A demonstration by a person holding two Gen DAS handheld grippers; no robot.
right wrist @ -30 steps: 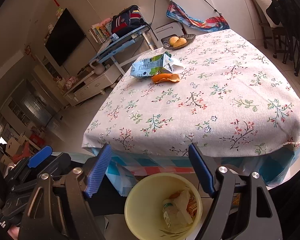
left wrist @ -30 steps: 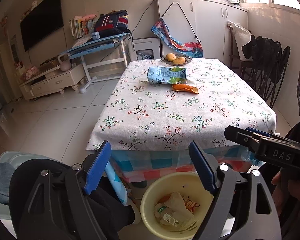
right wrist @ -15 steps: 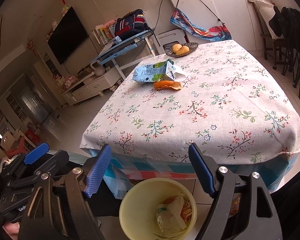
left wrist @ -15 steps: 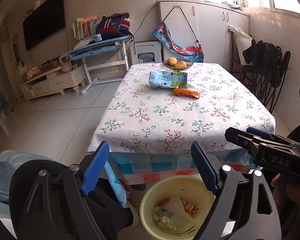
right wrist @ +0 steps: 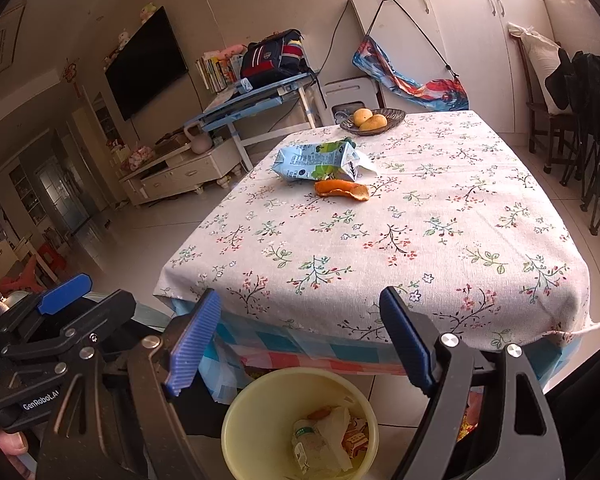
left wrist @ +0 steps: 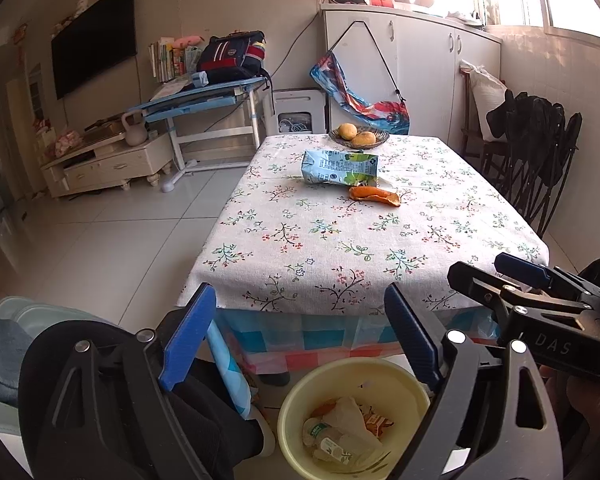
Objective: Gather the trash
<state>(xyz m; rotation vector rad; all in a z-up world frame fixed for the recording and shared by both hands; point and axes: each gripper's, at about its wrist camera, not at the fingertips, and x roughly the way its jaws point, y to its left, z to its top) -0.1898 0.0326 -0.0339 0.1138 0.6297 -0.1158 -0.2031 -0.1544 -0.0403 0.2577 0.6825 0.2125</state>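
Observation:
A crushed light-blue drink carton (left wrist: 338, 167) (right wrist: 316, 160) lies on the flowered tablecloth (left wrist: 340, 248) toward the far end. An orange peel (left wrist: 374, 196) (right wrist: 342, 190) lies just in front of it. On the floor at the table's near edge stands a yellow bin (left wrist: 380, 372) (right wrist: 260, 392) holding a small bottle, tissue and wrappers. My left gripper (left wrist: 298, 292) hovers over the bin, open and empty. My right gripper (right wrist: 299, 292) hangs beside it, also open and empty. Both are well short of the carton and peel.
A bowl with two yellow fruits (left wrist: 358, 135) (right wrist: 372, 119) sits at the table's far edge. Dark folding chairs (left wrist: 540, 152) line the right side. A blue desk (left wrist: 204, 96) and a low TV cabinet (left wrist: 108, 164) stand across the tiled floor on the left.
The right wrist has rolled, so the table looks more level in its view. The left jaws stand slightly wider. Neither hand has shifted much.

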